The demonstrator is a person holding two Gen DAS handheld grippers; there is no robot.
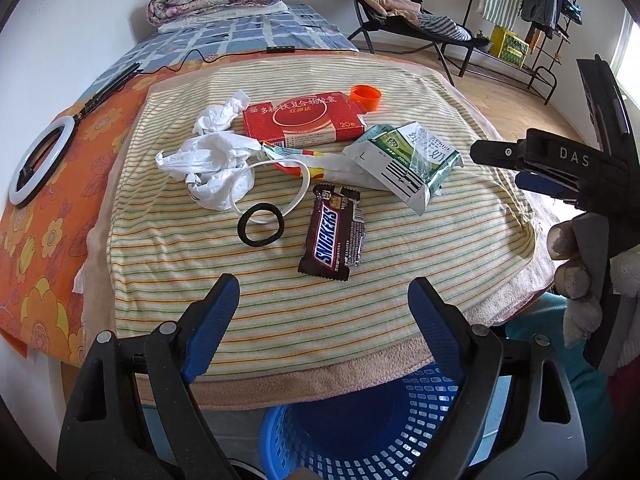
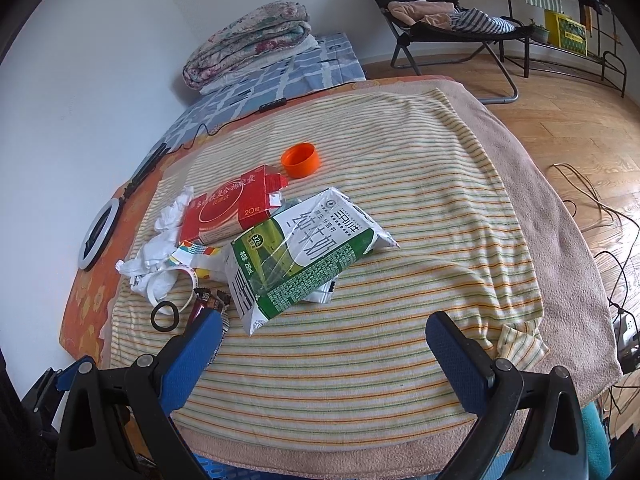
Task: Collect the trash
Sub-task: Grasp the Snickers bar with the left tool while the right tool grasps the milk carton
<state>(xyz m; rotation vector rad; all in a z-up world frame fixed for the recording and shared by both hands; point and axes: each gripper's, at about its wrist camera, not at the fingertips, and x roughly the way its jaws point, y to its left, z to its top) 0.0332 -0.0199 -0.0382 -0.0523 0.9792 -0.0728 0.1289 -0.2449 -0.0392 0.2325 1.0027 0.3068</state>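
We're at pre-grasp: left gripper (image 1: 322, 294) and right gripper (image 2: 324, 336) both wide open and empty, nearest grab looks like the brown Snickers wrapper (image 1: 332, 236), then drop into the blue plastic basket (image 1: 360, 432).

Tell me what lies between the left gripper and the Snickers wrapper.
Only bare striped towel. In the left wrist view the left gripper hangs open short of the Snickers wrapper, with nothing on the cloth between its fingertips and the wrapper.

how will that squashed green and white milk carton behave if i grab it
The milk carton looks crushed flat, so probably empty and light. Its creased walls will likely give under the fingers rather than stay stiff. The glossy surface may be a bit slippery. It overlaps a wrapper, so lifting could drag that along.
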